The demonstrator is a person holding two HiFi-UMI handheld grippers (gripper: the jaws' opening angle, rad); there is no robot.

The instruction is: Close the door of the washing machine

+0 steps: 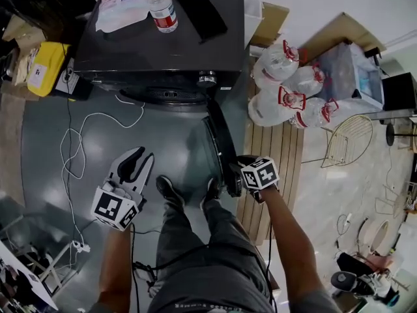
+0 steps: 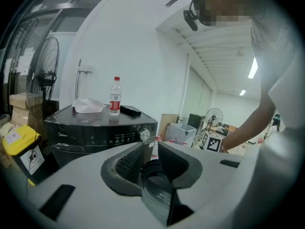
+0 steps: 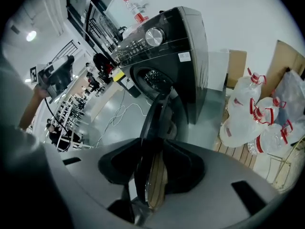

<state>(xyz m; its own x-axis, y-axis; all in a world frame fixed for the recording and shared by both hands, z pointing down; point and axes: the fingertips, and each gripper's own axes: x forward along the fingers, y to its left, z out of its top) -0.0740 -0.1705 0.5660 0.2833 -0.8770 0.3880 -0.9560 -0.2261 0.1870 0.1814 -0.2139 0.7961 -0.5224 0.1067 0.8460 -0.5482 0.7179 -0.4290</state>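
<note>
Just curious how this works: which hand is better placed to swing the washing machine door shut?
Right. The right gripper straddles the edge of the open door; the left gripper hangs over bare floor, away from it.

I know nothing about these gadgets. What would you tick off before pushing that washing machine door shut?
1. The door of the washing machine stands swung out, ready to push: ok.
2. The right hand-held gripper is at the door's outer edge, with the edge between its jaws: ok.
3. Its pads press on that edge: cannot tell.
4. The drum opening has nothing hanging out of it: ok.
5. The left hand-held gripper is open, empty and away from the door: ok.
6. The person's shoe is close beside the door's outer end; clear of its swing: cannot tell.
</note>
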